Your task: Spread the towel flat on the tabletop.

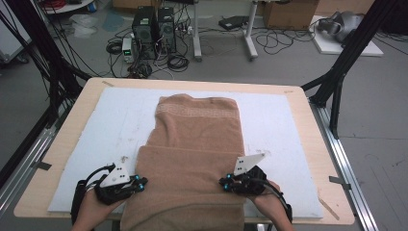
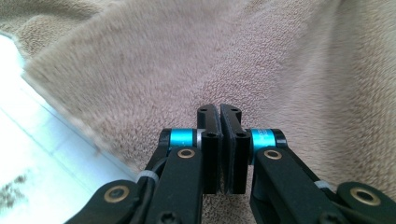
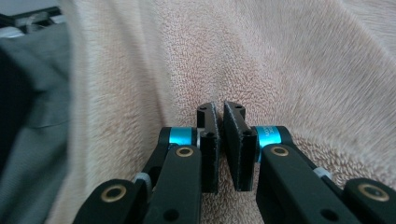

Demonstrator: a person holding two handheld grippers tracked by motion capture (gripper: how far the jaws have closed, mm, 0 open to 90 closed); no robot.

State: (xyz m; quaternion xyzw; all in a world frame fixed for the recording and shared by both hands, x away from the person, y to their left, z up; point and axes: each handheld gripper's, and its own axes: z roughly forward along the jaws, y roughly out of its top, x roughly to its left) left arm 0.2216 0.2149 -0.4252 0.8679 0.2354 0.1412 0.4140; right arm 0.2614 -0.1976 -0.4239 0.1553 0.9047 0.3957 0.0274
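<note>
We have a tan towel (image 1: 192, 144) lying lengthwise down the middle of the white foam sheet (image 1: 279, 125) on the wooden table (image 1: 72, 120). Its near part is folded over into a thicker band, and the near end hangs off the table edge towards us.

Left gripper (image 1: 139, 183) sits at the towel's left edge on the folded band. In the left gripper view its jaws are pressed flat together against the pile (image 2: 140, 70). We can't tell whether any cloth is pinched between them.

Right gripper (image 1: 225, 182) sits at the towel's right edge, level with the left one. In the right gripper view its jaws are nearly together with a thin slit left at the tips, terry right behind them. Again we can't tell if fabric is caught.

Both hands come in from the near side, well apart, with the towel between them.
</note>
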